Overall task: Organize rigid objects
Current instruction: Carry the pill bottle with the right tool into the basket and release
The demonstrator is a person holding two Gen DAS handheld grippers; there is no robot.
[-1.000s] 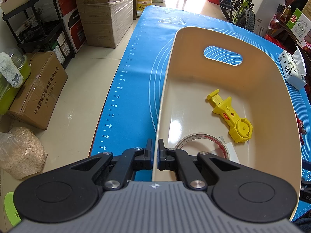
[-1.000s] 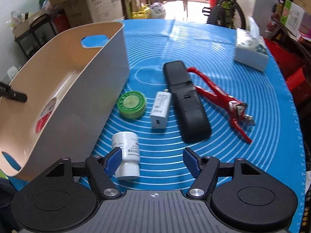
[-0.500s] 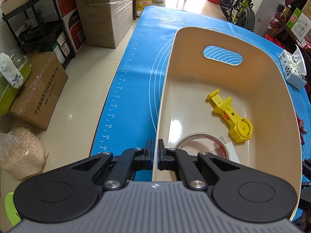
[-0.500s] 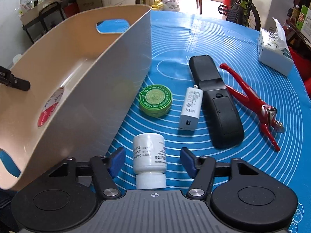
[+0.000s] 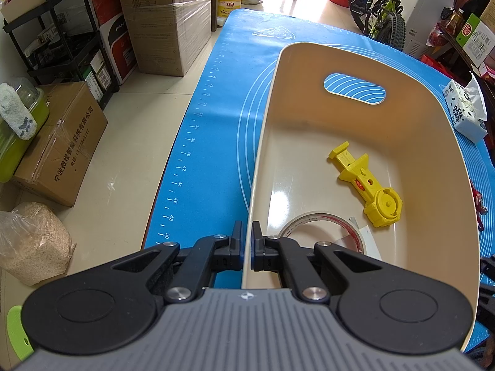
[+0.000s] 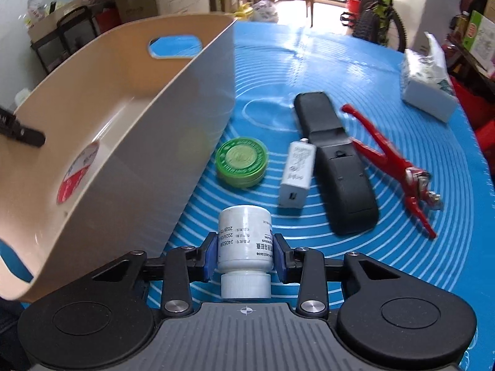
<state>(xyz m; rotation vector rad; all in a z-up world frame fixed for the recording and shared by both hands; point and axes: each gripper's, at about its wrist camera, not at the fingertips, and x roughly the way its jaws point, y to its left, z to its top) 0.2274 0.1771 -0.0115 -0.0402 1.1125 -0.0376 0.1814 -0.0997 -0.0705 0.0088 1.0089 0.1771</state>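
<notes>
Right wrist view: the small white plastic bottle [image 6: 244,244] lies between the closing right tool's [image 6: 244,255] blue pads, cap nearest. Left tool [image 5: 247,247] pinches the cream plastic bin's [image 5: 263,142] wall.

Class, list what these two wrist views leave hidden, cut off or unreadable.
- Tape roll, left wrist view: near half hidden behind the left gripper.
- White bottle, right wrist view: label print too small and upside down.
- Beige bin, right wrist view: floor mostly hidden behind its wall.

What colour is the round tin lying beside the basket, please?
Green, with a paler green centre on its lid; the round tin shows best in the right wrist view.
</notes>
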